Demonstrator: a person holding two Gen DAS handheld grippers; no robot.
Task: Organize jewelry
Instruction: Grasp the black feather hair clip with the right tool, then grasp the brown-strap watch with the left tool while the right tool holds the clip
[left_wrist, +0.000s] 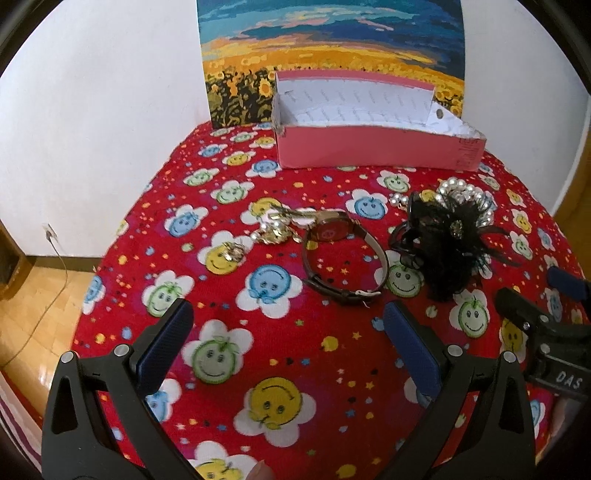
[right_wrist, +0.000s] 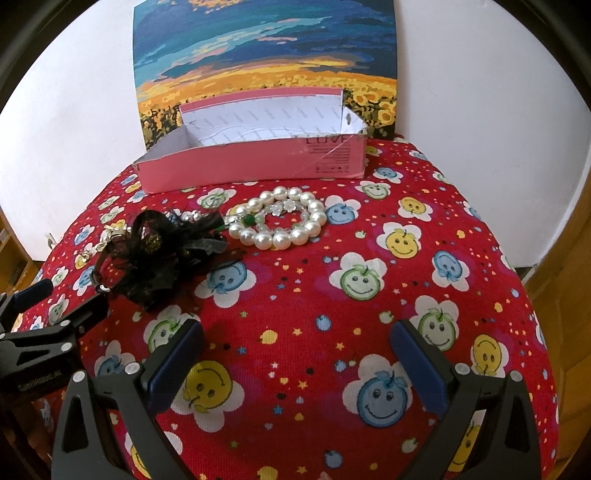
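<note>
Both claws wide open, nothing in them. Left gripper hangs with blue pads spread; the right gripper sits just off to its right side, same gaping pose.

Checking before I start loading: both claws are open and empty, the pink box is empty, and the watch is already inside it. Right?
Not quite. The watch is not in the pink box; the left wrist view shows it lying on the red cloth, in front of the box. The rest holds: the left claw and right claw are open and empty.
</note>
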